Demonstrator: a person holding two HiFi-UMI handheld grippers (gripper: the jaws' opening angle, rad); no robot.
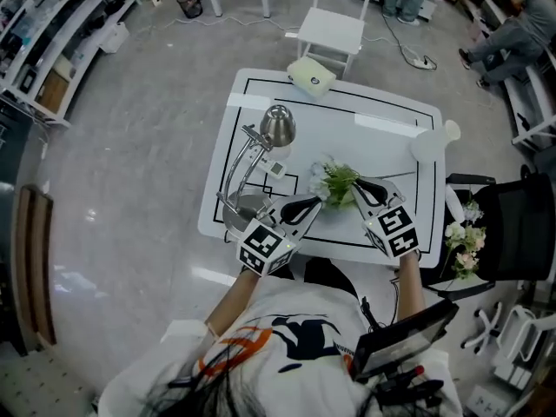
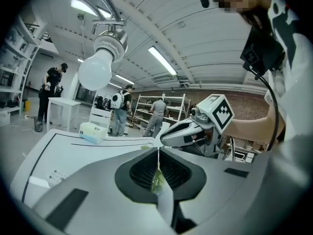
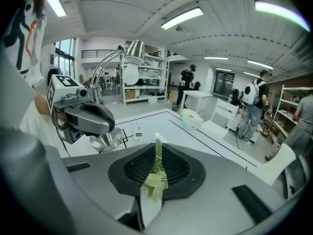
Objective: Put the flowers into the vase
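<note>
1. Green-and-white flower bunch (image 1: 334,179) sits over the near half of the white table (image 1: 382,102). It is caught between the two grippers, and the desk lamp (image 1: 276,127) stands to its left.
2. Left gripper (image 1: 318,198): its jaws are pressed together on a thin green sprig of the bunch. Nothing else is between them.
3. Right gripper (image 1: 358,187): its jaws are closed on a broader, pale green leaf strip of the same bunch.
4. White vase (image 1: 432,143) is near the table's far right edge, well apart from the bunch. From the jaws it lies to the right and farther from the person, so the right gripper is the nearer one.
5. Bunch axis: the pale blooms show on the far side of the jaws and the gripped green parts on the near side. The long axis therefore appears to run away from the person, blooms leading. How steeply it tilts cannot be told.
6. Vase axis: the flared mouth shows toward the table's outer right corner. Whether the vase stands upright or leans cannot be told.
7. Judgement: the coming move calls for carrying the bunch rightward and away, then turning its stem end down toward the vase mouth.
</note>
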